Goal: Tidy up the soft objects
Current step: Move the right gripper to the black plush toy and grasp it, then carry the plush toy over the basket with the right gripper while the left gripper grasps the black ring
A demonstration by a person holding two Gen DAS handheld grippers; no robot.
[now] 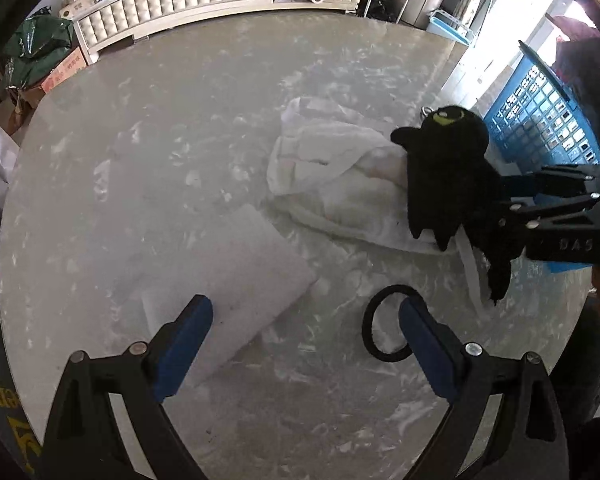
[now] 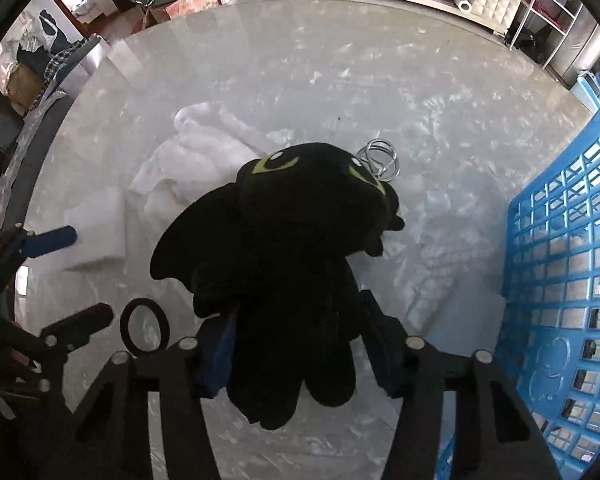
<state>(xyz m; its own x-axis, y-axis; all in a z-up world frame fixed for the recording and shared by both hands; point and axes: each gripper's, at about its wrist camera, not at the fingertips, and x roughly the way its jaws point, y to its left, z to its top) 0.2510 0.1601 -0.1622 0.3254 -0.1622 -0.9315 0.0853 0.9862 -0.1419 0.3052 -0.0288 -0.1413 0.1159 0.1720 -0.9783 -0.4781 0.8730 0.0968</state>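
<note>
On the marble counter [image 2: 380, 80], my right claw [image 2: 300, 344] pinches the black plush [image 2: 292, 240], long axis toward twelve o'clock, basket [image 2: 560, 260] at three; my left claw [image 1: 304, 340] is spread.

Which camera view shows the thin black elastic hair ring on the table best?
The left wrist view: the thin black elastic hair ring lies close, only one edge hidden behind a blue finger pad. The right wrist view shows it smaller, near the lower left.

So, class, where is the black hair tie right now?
The hair tie lies flat on the marble table, by the left gripper's right finger, between the white foam pad and the black plush toy.
</note>
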